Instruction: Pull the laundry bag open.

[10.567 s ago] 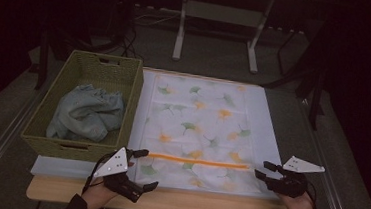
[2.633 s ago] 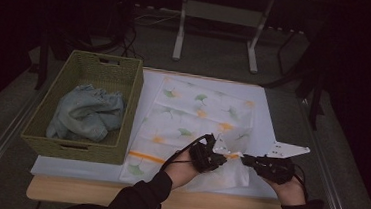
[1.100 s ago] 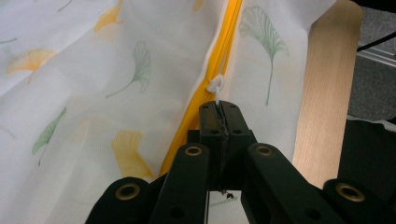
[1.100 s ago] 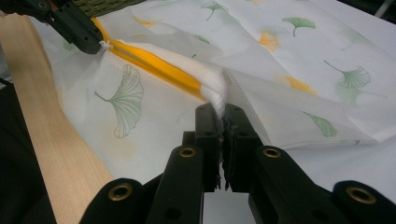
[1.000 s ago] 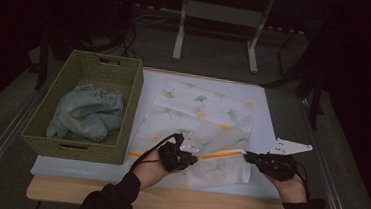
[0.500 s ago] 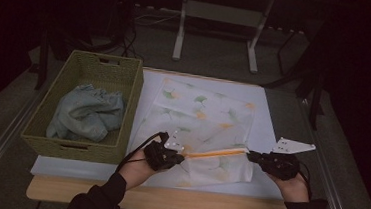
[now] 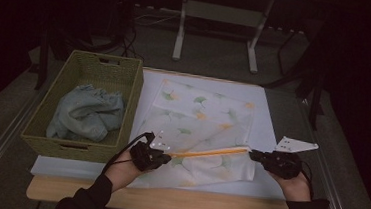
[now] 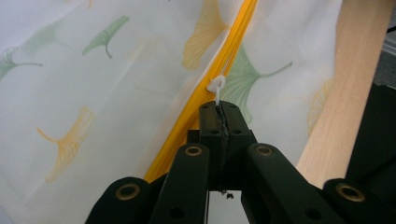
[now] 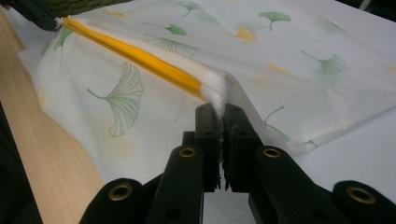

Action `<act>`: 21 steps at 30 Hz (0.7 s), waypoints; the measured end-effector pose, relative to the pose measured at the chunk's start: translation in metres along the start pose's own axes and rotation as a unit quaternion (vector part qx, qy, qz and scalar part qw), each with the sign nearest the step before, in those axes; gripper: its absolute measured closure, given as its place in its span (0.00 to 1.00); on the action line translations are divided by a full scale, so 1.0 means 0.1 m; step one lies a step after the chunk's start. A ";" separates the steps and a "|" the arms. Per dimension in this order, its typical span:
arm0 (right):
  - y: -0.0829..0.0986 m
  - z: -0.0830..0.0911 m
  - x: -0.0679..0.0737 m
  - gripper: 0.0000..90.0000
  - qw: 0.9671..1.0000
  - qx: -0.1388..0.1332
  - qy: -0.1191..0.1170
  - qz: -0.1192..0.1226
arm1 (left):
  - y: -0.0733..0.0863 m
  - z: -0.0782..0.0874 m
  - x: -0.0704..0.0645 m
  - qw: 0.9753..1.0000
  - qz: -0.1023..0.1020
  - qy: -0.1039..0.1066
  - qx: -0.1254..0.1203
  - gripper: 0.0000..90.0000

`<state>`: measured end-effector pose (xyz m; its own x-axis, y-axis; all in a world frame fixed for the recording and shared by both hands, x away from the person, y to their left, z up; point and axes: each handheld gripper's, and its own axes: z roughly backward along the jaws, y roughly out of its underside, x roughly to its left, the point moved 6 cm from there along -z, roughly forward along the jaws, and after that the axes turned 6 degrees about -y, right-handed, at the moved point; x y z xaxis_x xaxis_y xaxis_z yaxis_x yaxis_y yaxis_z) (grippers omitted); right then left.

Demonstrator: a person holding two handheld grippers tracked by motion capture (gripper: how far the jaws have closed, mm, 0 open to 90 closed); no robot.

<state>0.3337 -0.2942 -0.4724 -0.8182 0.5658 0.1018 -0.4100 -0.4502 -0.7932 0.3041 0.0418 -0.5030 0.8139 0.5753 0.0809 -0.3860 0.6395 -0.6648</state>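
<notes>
A white cloth pouch (image 7: pixel 197 115) printed with green and yellow ginkgo leaves lies on a white mat (image 7: pixel 270 126). An orange zipper (image 7: pixel 210 152) runs along its near side, lifted off the mat. My left gripper (image 7: pixel 167 156) is shut on the zipper's white pull tab (image 8: pixel 215 86), at the zipper's left end. My right gripper (image 7: pixel 253 155) is shut on the pouch's cloth corner (image 9: pixel 219 95) at the zipper's right end. The zipper (image 9: pixel 140 56) stretches taut between the two grippers.
A green woven basket (image 7: pixel 77 146) holding a crumpled pale blue towel (image 7: pixel 87 112) stands at the left, close to my left hand. The table's wooden front edge (image 7: pixel 166 201) runs just below both hands. Dark floor and a metal stand (image 7: pixel 218 17) lie beyond.
My left gripper has slid left along the zipper with the pull tab, away from the right gripper. The right gripper has stayed in place on the pouch's corner.
</notes>
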 end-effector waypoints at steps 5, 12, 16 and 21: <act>0.00 0.02 -0.03 0.95 1.000 -0.003 0.004 -0.003 | 0.06 0.07 0.03 1.000 0.004 -0.005 -0.003 1.00; 0.00 0.03 -0.05 0.95 1.000 -0.003 0.010 -0.002 | 0.13 0.11 0.03 1.000 -0.004 -0.014 0.002 1.00; 0.01 0.06 -0.08 0.95 1.000 -0.004 0.013 -0.008 | 0.22 0.16 0.07 1.000 0.007 -0.014 0.003 1.00; 0.02 0.10 -0.12 0.95 1.000 -0.006 0.019 -0.012 | 0.30 0.23 0.14 1.000 0.016 -0.019 0.004 1.00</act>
<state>0.3382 -0.3088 -0.4694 -0.7925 0.6020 0.0980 -0.4239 -0.4282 -0.7981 0.2944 0.0808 -0.5044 0.7844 0.6139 0.0886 -0.4146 0.6252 -0.6612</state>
